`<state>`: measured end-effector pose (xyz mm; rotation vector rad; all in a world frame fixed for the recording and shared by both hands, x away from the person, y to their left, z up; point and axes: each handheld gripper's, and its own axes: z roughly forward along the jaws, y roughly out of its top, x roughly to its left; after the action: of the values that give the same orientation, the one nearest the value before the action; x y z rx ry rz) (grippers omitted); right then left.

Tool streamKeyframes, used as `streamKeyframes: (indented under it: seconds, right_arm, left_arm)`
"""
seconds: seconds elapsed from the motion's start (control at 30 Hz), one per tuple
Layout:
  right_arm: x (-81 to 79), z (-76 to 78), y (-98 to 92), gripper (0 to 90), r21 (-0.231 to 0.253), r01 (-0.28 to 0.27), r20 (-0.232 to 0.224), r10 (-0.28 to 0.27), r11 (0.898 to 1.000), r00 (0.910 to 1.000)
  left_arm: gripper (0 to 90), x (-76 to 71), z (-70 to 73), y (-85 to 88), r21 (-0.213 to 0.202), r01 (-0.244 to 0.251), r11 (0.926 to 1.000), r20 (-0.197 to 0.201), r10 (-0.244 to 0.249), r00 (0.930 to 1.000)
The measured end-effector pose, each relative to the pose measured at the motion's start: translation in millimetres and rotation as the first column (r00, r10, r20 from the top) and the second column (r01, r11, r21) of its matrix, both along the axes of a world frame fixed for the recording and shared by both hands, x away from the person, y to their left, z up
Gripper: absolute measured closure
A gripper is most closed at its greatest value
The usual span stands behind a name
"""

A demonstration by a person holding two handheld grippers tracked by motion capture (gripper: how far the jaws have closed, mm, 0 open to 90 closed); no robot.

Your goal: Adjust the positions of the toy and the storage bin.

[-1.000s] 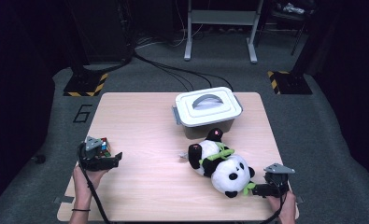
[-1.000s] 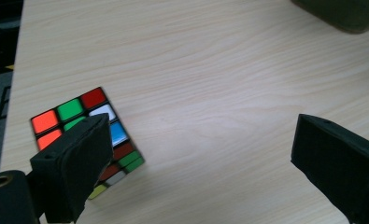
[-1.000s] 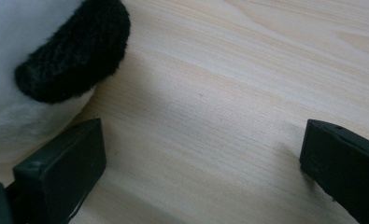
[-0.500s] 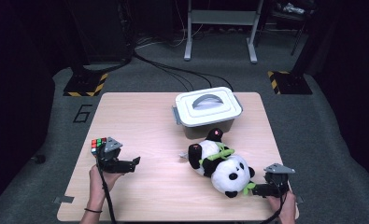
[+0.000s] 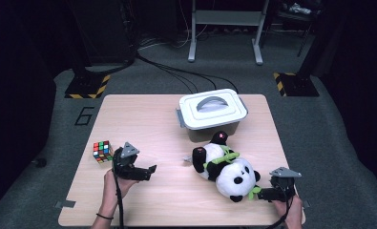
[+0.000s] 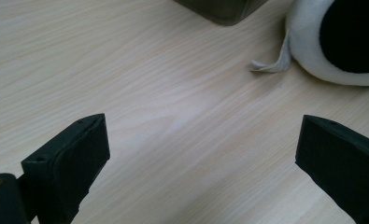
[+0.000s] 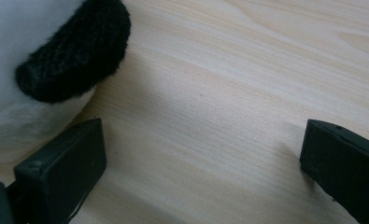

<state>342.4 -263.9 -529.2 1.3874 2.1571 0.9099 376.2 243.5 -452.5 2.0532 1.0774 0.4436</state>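
Left gripper view: jaws spread wide over bare table [image 6: 163, 93], nothing between them, panda [image 6: 341, 42] ahead at upper right, white tag [image 6: 271, 63] trailing from it. Right gripper view: jaws likewise parted and empty, panda's black ear [image 7: 74, 51] just beside one jaw. High view: left gripper [image 5: 145, 171] near cube [image 5: 102, 151], right gripper [image 5: 262, 193] at panda's head, lidded box [image 5: 212, 112] just behind panda.

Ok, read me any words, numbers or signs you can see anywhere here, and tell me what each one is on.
"6": a dark figure on the grey floor, left of the table.
The panda toy's fabric tag: no print can be made out.
The lidded box and puzzle cube: no text readable.
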Motion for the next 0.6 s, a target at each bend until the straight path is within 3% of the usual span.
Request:
streamKeyframes:
  seconds: [0.33, 0.6]
  right_arm:
    - [0.2, -0.3, 0.0, 0.0, -0.002, -0.001, 0.005, 0.001, 1.000, 1.0000]
    - [0.3, -0.3, -0.1, 0.0, -0.004, -0.002, 0.006, 0.002, 1.000, 1.0000]
  left_arm:
    - [2.3, -2.4, 0.9, -30.7, -0.029, 0.096, 0.9949, -0.004, -0.097, 0.9953]
    - [1.7, -3.0, 5.3, -58.9, -0.059, 0.180, 0.9819, -0.011, -0.181, 0.9834]
